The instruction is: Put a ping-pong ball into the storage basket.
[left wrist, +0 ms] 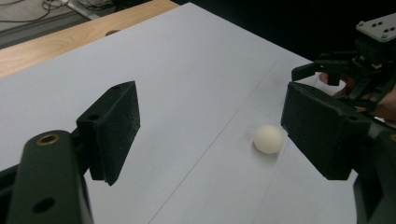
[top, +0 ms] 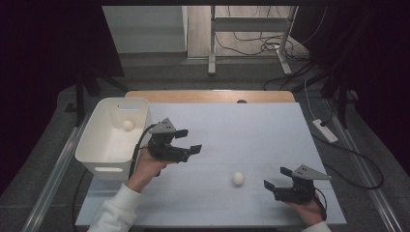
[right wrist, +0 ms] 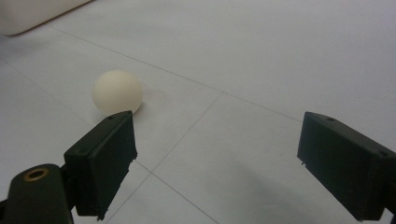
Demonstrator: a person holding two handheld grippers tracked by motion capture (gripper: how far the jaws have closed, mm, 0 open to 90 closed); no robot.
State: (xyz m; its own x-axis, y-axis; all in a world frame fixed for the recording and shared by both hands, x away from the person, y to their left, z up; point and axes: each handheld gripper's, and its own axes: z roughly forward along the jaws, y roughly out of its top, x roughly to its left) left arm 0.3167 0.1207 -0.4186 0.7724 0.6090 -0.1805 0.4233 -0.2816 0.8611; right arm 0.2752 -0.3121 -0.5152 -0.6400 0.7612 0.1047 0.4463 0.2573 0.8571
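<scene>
A cream ball point(top: 238, 178) lies on the white table sheet point(top: 232, 130), between my two grippers. My left gripper point(top: 188, 140) is open, up and to the left of it, beside the white bin point(top: 96, 145). A second cream ball point(top: 127, 125) rests inside that bin. My right gripper point(top: 277, 178) is open, low at the right, close to the loose ball. In the left gripper view the ball point(left wrist: 268, 138) sits just off the right jaw, with the right gripper point(left wrist: 310, 78) beyond. In the right gripper view the ball point(right wrist: 117, 91) lies just past the left jaw, outside the gap.
The wooden table edge point(top: 212, 96) runs along the back of the sheet. Behind it stand a metal frame point(top: 251, 29) and loose cables point(top: 261, 46) on the floor. A power strip point(top: 325, 130) lies to the right of the table.
</scene>
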